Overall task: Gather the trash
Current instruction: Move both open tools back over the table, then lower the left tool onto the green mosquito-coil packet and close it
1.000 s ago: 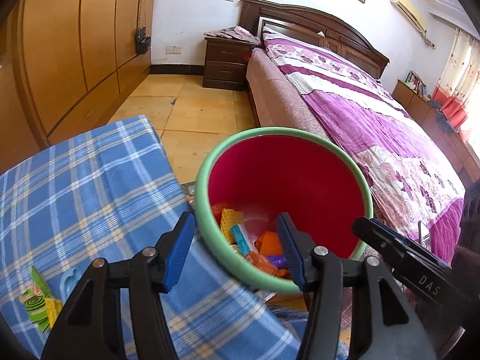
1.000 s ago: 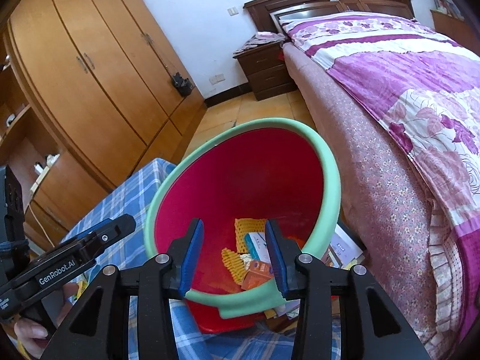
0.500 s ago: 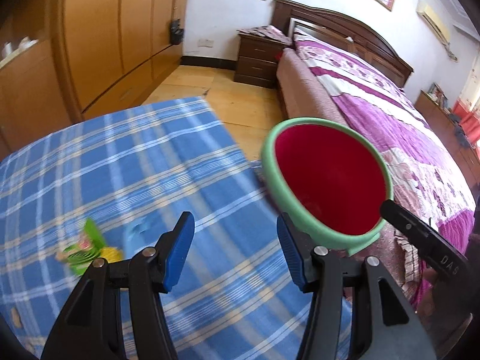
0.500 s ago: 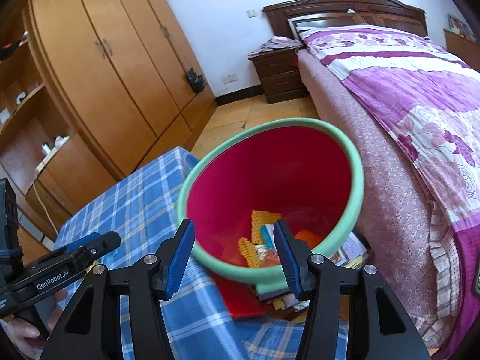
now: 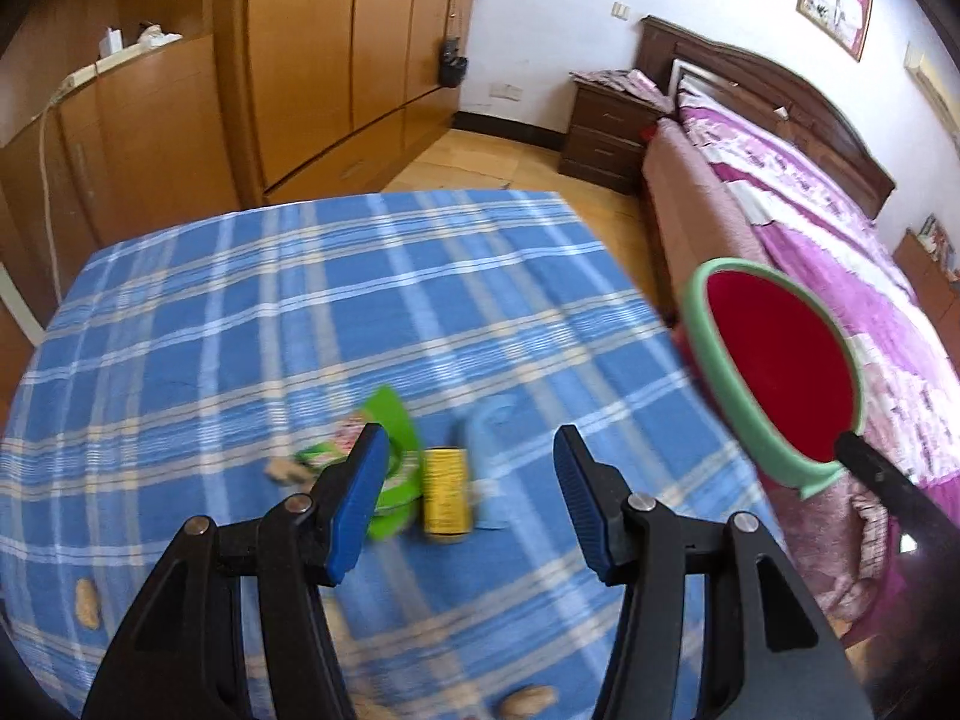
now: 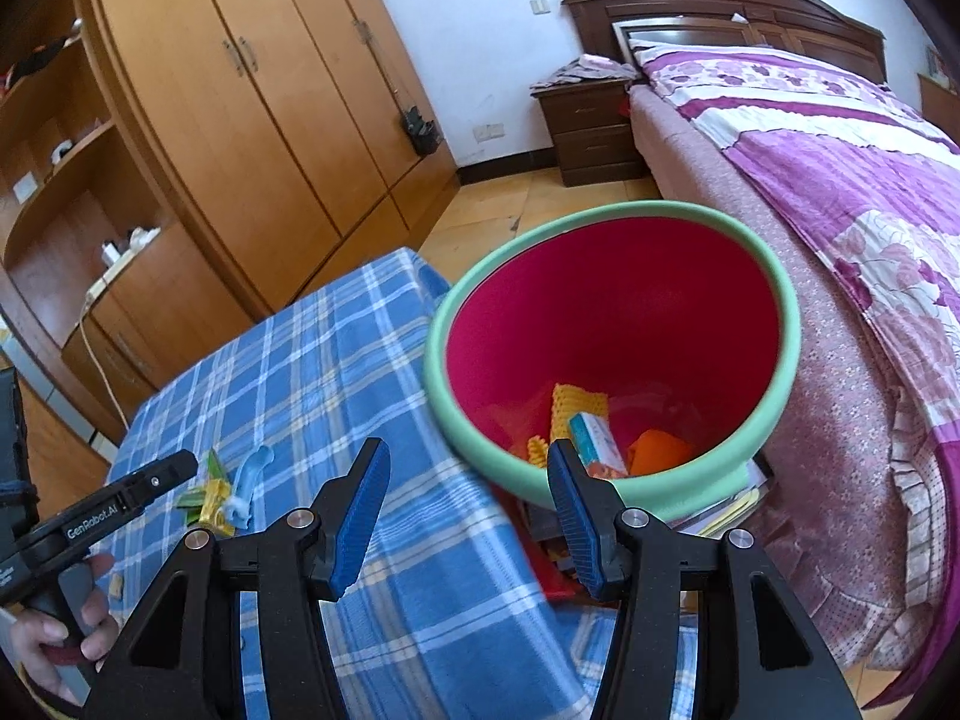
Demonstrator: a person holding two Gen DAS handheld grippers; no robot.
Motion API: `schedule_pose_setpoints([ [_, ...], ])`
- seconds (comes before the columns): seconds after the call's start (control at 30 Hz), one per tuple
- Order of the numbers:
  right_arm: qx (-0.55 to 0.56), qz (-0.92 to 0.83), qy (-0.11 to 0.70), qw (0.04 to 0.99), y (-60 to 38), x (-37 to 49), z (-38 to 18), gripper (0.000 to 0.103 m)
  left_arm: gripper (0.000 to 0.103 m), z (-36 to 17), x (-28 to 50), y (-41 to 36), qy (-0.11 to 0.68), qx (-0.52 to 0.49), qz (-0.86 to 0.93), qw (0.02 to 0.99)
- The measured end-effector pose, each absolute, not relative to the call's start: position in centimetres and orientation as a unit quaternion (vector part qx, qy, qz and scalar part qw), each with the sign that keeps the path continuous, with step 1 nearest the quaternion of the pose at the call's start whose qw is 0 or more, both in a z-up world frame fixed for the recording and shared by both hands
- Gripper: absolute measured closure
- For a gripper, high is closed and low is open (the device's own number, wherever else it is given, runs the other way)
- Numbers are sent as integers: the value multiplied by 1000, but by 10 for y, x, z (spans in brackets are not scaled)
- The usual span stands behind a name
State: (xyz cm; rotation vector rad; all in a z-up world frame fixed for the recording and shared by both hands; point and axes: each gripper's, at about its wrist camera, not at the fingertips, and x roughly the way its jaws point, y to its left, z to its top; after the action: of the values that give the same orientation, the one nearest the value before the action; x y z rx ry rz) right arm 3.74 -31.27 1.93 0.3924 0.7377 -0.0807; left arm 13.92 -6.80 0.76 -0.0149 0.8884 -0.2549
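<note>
Hovering half-open and empty, the left tongs [image 5: 465, 498] have the yellow wrapper [image 5: 445, 501] lying lengthwise between their tips on the desk [image 5: 252, 324], lower centre of frame. The right tongs [image 6: 465, 516], which have just been opening and hold nothing, sit nearer the red bin [image 6: 612, 312].

From my left wrist camera, the green wrapper [image 5: 393, 468], the yellow roll [image 5: 445, 495] and the pale blue piece [image 5: 487, 456] on the checked cloth [image 5: 240, 330] smear with motion blur, so their print is unreadable. My left finger [image 5: 354, 510] covers part of the wrapper. The bin [image 5: 774, 372] hides its contents behind its green rim. From the right wrist, my right finger [image 6: 573, 516] blocks some trash in the bin, and my hand [image 6: 60, 636] is cropped.
</note>
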Motion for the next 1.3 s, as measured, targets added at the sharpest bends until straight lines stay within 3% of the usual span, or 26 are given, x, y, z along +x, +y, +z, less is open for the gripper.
schedule_pose_setpoints([
  [0.4, 178, -26, 378, 908, -292, 42, 11, 47, 34, -27, 160, -49, 456, 7, -95, 885],
  [1.3, 181, -10, 401, 898, -280, 48, -3, 47, 33, -26, 127, -33, 450, -34, -115, 885],
])
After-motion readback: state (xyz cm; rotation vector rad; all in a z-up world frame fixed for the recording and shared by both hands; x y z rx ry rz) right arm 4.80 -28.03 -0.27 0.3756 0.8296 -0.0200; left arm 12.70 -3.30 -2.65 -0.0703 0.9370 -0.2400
